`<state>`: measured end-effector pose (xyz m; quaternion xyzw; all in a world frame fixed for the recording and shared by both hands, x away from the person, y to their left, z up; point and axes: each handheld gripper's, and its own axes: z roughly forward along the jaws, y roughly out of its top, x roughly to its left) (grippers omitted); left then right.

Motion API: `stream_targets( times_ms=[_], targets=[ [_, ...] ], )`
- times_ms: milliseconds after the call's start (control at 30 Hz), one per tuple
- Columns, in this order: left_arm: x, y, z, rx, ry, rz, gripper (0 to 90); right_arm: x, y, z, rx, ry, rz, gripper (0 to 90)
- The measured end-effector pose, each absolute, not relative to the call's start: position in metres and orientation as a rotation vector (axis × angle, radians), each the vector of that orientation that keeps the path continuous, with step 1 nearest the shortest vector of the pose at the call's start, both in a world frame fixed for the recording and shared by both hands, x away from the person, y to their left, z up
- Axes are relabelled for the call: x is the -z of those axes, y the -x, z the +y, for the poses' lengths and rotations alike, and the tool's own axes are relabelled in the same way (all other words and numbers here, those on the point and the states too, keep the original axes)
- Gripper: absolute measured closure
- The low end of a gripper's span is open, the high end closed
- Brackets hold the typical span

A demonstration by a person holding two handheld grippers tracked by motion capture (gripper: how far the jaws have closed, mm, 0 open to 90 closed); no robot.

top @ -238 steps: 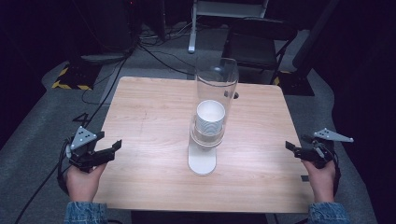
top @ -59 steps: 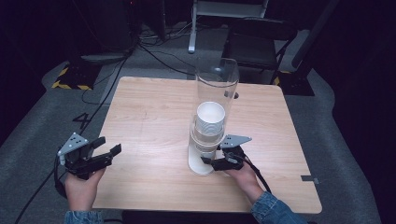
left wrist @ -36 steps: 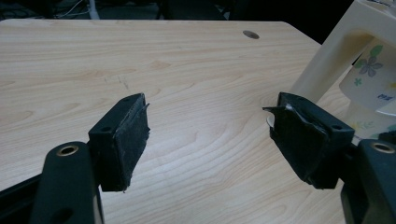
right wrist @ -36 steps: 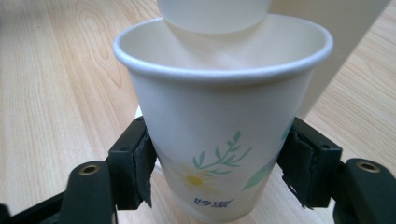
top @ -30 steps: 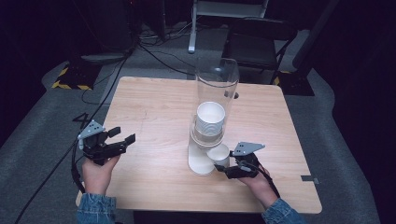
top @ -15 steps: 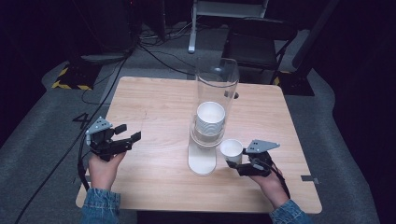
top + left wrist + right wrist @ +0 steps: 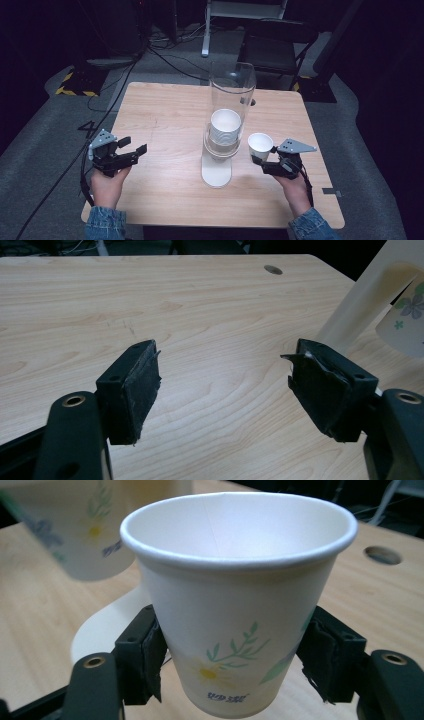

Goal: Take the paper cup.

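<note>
While our right gripper (image 7: 261, 161) hung over the right part of the wooden table (image 7: 165, 110), its jaws were clamped on a white paper cup (image 7: 260, 145), one pad against each side of the lower wall. The cup stood upright between the jaws, mouth up, and the right gripper view showed its printed daisy and green sprig (image 7: 227, 652) facing the camera. We held it just to the right of the clear cup dispenser tube (image 7: 231, 95), which rose from a white base (image 7: 216, 171) near the middle of the table and carried a stack of paper cups (image 7: 225, 132) inside. The cup and the tube were apart. Whether the cup touched the tabletop, we could not tell.

Our left gripper (image 7: 136, 152) sat over the left edge of the table, well apart from the dispenser, jaws spread wide with bare wood between the pads (image 7: 135, 385).
</note>
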<state>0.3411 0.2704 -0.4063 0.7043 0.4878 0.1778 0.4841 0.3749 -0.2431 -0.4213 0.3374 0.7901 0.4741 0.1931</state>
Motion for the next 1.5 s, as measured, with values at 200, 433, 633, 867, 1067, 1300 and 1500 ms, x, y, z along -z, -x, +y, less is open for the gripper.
stream_targets(
  times_ms=[200, 433, 633, 867, 1067, 1300, 1500],
  targets=[
    [0.409, -0.331, 0.274, -0.448, -1.72, 1.207, 27.9, 0.425, -0.391, -0.244, -1.416, -0.971, 2.112, 33.7],
    [0.412, -0.318, 0.279, -0.474, -1.719, 1.234, 27.2, 0.434, -0.408, -0.235, -1.41, -1.014, 2.062, 33.7],
    [0.414, -0.307, 0.278, -0.504, -1.743, 1.238, 26.9, 0.441, -0.422, -0.226, -1.384, -1.022, 2.077, 33.7],
    [0.416, -0.301, 0.279, -0.512, -1.753, 1.244, 26.6, 0.453, -0.434, -0.212, -1.353, -1.002, 2.134, 33.7],
    [0.417, -0.3, 0.28, -0.515, -1.756, 1.247, 26.6, 0.47, -0.441, -0.206, -1.278, -1.058, 2.202, 33.7],
    [0.416, -0.301, 0.279, -0.507, -1.753, 1.242, 26.6, 0.481, -0.443, -0.203, -1.186, -1.079, 2.265, 33.2],
    [0.416, -0.302, 0.28, -0.509, -1.751, 1.236, 26.6, 0.484, -0.443, -0.205, -1.142, -1.101, 2.282, 32.3]
  ],
)
